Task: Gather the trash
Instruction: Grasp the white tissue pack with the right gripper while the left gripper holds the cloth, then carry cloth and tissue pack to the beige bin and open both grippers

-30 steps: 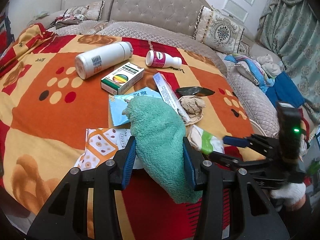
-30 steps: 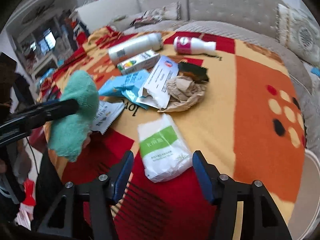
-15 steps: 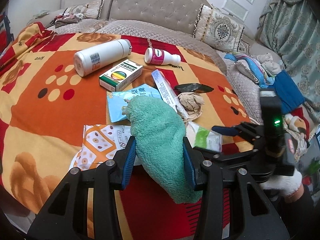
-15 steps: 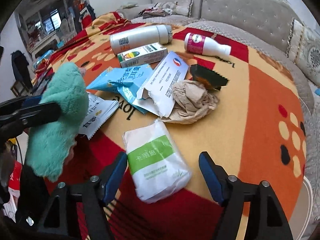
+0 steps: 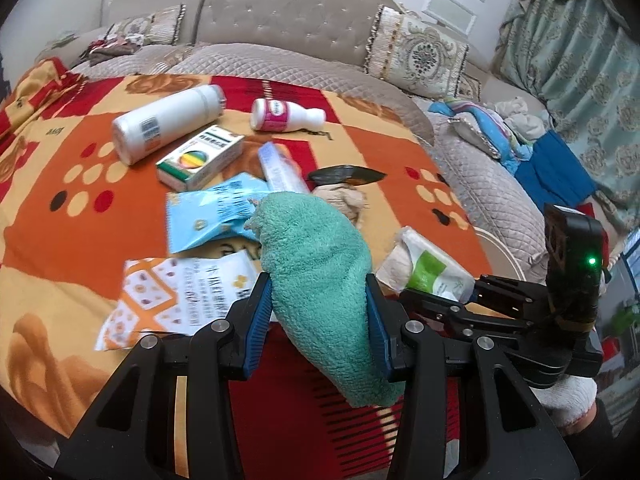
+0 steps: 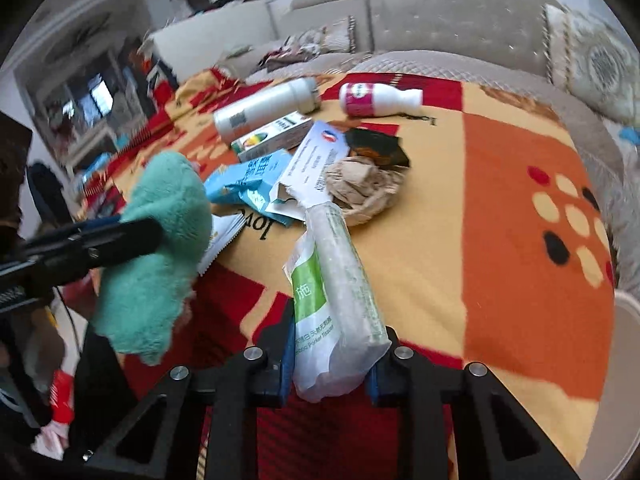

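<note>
Left hand-held gripper [image 5: 319, 322] clamped on a green towel [image 5: 320, 276], at 6 o'clock over the patterned blanket [image 6: 516, 216], right hand-held gripper [image 6: 330, 364] just closed, squeezing the tissue pack [image 6: 340, 300], crumpled paper [image 6: 362, 188] at its 12 o'clock

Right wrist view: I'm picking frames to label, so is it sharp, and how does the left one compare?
Right wrist view: background and bottle smeared, tissue pack in the tongs fairly crisp. Left wrist view: towel sharp, blue wrapper slightly blurred. Both show fisheye bending and dark corners.
</note>
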A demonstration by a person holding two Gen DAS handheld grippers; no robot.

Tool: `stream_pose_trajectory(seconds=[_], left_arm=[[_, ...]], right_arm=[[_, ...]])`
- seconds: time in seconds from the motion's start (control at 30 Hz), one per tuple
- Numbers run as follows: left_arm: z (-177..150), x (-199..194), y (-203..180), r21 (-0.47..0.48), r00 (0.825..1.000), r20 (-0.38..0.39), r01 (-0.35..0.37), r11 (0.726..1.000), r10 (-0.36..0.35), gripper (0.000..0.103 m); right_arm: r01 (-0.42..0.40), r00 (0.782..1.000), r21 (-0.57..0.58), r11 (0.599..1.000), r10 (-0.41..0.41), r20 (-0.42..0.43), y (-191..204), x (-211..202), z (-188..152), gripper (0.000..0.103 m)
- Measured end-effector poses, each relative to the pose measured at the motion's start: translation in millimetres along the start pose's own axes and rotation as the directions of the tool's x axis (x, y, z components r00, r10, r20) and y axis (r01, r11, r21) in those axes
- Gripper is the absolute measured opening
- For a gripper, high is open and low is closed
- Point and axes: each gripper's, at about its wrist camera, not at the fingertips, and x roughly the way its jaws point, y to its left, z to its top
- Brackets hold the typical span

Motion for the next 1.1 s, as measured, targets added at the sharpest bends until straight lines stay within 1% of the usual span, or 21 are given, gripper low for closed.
stream_pose_trajectory(seconds=[0.1, 0.3, 0.53, 0.67, 0.87, 1.1], left_arm=[[1.0, 4.3, -14.2, 0.023, 1.000, -0.006, 0.017, 1.000, -0.017, 0.042], [5.8, 14.9, -49.2, 0.074, 0.998, -0.010, 0.054, 0.996, -0.054, 0.042], [8.9, 30.7, -90.4, 0.134, 0.995, -0.030, 0.094, 0.987, -0.091, 0.042], [10.1, 39.0, -111.5, 0.165, 0.993, -0.041, 0.113, 0.980, -0.108, 0.042], [10.5, 53.6, -144.2, 0.210, 0.989, -0.062, 0.142, 0.967, -0.132, 0.042], [9.3, 67.8, -178.5, 0.246, 0.982, -0.087, 0.184, 0.951, -0.168, 0.042]], right_arm=[[0.012, 1.000, 0.051, 0.999, -0.013, 0.022, -8.2, -12.4, -4.8, 0.026], [0.046, 0.997, 0.107, 0.993, -0.053, 0.062, -23.9, -40.9, -13.9, 0.026], [0.095, 0.991, 0.169, 0.981, -0.109, 0.076, -50.2, -63.7, -28.6, 0.026], [0.128, 0.986, 0.210, 0.969, -0.148, 0.082, -70.3, -77.4, -38.7, 0.026], [0.155, 0.977, 0.274, 0.949, -0.189, 0.099, -97.2, -99.6, -53.6, 0.026], [0.207, 0.963, 0.332, 0.920, -0.252, 0.097, -125.2, -119.8, -71.5, 0.026]])
